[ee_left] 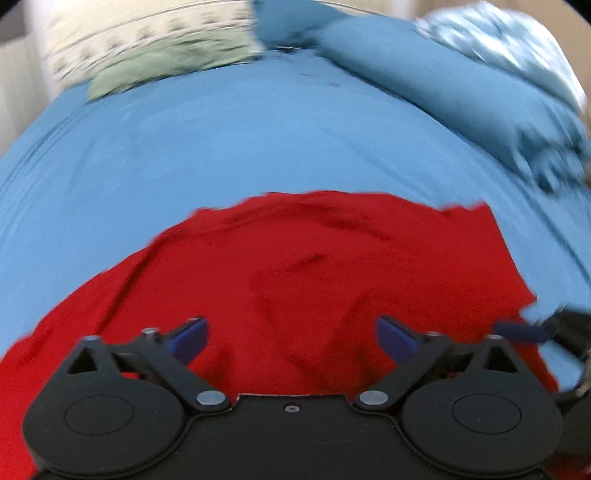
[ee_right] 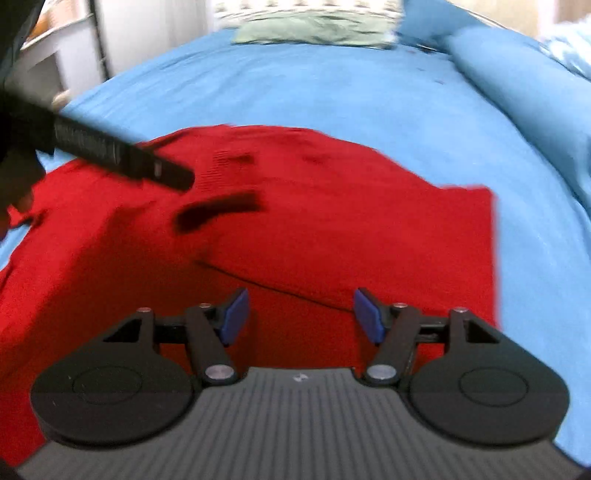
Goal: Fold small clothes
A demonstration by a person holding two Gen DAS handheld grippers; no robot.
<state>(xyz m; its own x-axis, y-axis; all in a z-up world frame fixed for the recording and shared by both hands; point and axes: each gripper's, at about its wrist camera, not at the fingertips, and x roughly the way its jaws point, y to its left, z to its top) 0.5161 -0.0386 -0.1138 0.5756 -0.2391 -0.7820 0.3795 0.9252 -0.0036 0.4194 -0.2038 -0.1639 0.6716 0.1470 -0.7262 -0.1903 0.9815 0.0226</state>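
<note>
Red garment [ee_left: 295,280]: spread flat on the blue bedsheet [ee_left: 221,140]. Your left gripper [ee_left: 291,338] and right gripper [ee_right: 299,314]: both released, empty. Step, likely: between folds. Next: you pinch an edge.

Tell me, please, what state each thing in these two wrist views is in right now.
Red garment: lying on the bed, partly folded, in neither gripper.
Left gripper: open, nothing between its fingers.
Right gripper: open, nothing between its fingers.
Blue sheet: spread over the bed, under the garment.
Blue duvet: bunched along the bed's far side.
Green cloth: lying rumpled at the far end.
</note>
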